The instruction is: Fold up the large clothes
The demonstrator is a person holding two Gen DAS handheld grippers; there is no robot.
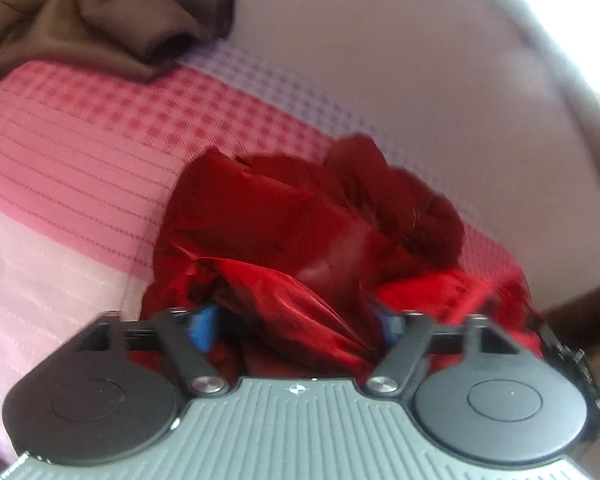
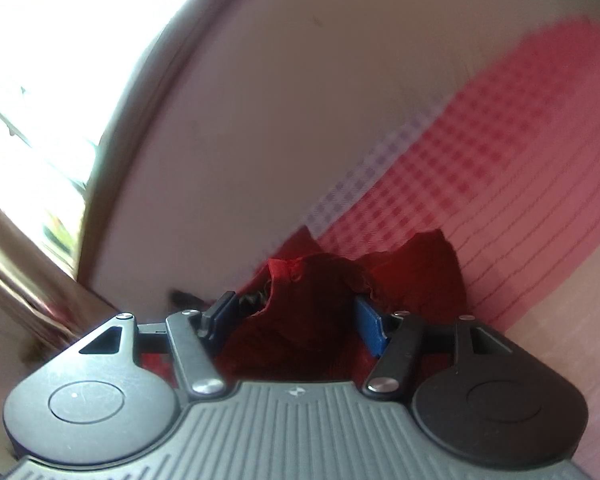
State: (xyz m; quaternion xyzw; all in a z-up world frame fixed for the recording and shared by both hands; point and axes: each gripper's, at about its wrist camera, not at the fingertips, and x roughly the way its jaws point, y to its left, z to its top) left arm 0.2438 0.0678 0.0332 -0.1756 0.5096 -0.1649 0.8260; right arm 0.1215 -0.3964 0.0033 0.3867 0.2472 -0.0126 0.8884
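Observation:
A shiny red garment [image 1: 284,216] lies crumpled in a heap on the pink checked bedsheet [image 1: 72,152]. My left gripper [image 1: 296,326] hangs over its near side with the blue pads [image 1: 202,326] wide apart. A loose fold of the red cloth runs between them and is not pinched. In the right wrist view the same red garment [image 2: 416,276] bunches up in front of my right gripper [image 2: 296,322]. Its blue pads [image 2: 370,328] stand apart with a hump of cloth between them and a gap beside the left pad.
A brown garment [image 1: 100,28] lies bunched at the far left of the bed. A pale wall [image 1: 380,60] runs along the bed's far side. A bright window [image 2: 40,80] and a tan curtain [image 2: 20,260] stand at the left of the right wrist view.

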